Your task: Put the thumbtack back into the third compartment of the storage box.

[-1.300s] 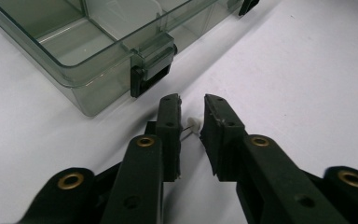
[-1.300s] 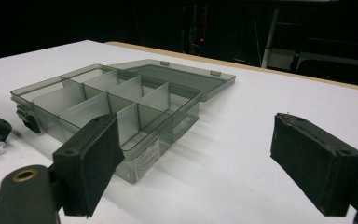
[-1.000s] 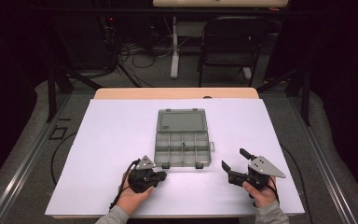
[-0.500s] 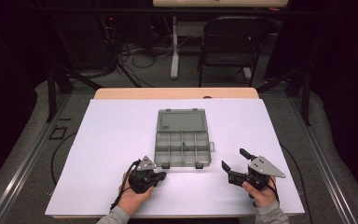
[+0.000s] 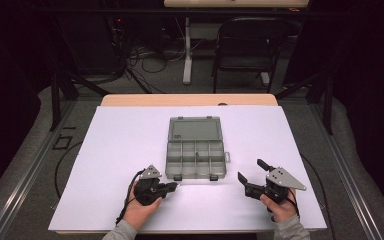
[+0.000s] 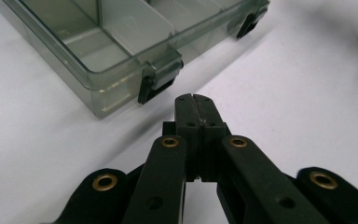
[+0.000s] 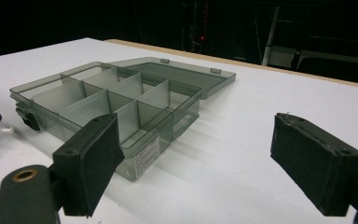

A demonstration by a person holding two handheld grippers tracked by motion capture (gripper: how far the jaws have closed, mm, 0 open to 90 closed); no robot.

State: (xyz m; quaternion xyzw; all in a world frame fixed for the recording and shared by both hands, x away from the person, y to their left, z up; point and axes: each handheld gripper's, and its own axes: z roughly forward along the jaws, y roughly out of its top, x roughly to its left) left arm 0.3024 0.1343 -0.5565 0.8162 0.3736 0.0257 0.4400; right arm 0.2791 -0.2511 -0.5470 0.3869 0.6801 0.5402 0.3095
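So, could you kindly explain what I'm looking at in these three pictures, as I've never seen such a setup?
A person sits at a white table holding a two-jaw tool in each hand. One picture looks down from above; the other two come from cameras riding on each tool. The left hand-held gripper has its jaws closed together, near the front latch of a clear compartment box. The right hand-held gripper is spread wide and grips nothing. The box lies open, its lid folded flat behind it. One small dark item sits in a compartment, too tiny to identify.
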